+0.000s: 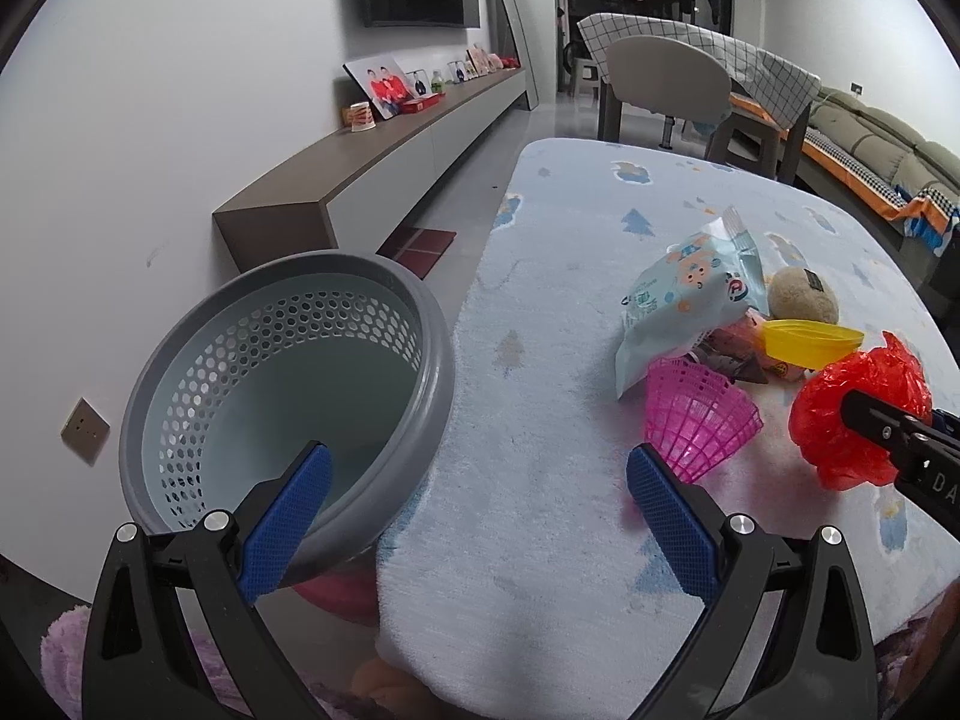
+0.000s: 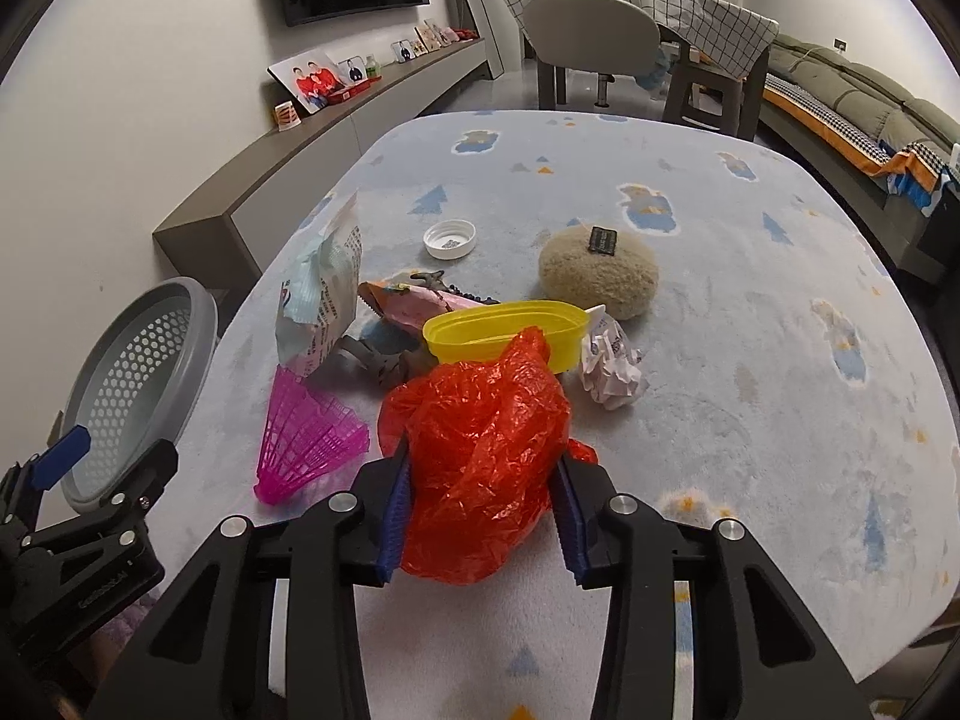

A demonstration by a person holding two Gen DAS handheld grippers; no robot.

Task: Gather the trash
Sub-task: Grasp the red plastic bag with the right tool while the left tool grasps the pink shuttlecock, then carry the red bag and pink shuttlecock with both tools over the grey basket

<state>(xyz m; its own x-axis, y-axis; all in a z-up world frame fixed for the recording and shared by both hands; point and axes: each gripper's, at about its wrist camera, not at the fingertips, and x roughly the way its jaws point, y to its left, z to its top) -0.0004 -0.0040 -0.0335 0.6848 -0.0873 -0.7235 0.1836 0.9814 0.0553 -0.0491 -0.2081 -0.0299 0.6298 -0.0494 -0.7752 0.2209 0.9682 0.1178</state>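
My right gripper (image 2: 480, 480) is shut on a crumpled red plastic bag (image 2: 480, 450), which also shows at the right of the left wrist view (image 1: 852, 414). My left gripper (image 1: 477, 486) is open and empty, between a grey perforated trash basket (image 1: 288, 384) on its left and a pink plastic shuttlecock (image 1: 699, 417) on its right. The basket (image 2: 141, 372) stands off the table's left edge. On the table lie a pale blue wrapper (image 2: 321, 300), a pink wrapper (image 2: 414, 303), a yellow tub (image 2: 510, 330), a crumpled paper ball (image 2: 612, 369) and a white cap (image 2: 450, 239).
The table (image 2: 720, 420) wears a fluffy light blue cover. A beige plush lump (image 2: 600, 270) lies behind the yellow tub. A grey chair (image 2: 588, 30) and a checked-cloth table stand beyond. A low cabinet (image 1: 360, 174) runs along the left wall; a sofa (image 2: 870, 96) is at right.
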